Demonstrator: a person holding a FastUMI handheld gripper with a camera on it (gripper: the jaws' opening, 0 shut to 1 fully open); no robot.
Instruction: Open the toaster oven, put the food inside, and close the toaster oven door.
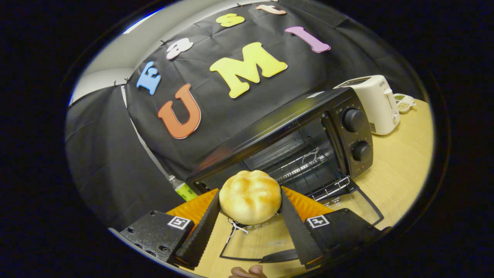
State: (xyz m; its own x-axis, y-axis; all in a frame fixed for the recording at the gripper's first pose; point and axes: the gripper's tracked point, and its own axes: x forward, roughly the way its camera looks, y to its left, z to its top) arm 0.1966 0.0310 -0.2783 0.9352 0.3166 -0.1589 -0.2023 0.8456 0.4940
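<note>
The gripper grasps a round, golden-brown bread bun, both fingers pressed on its sides, above the black-framed glass door lying open and flat over the pale wooden surface. Just beyond stands the black toaster oven, its wire rack showing inside. The soft bun may squash or slip if the hold shifts, and coming in too low could knock it against the rack's front edge. A cream pop-up toaster stands further back.
</note>
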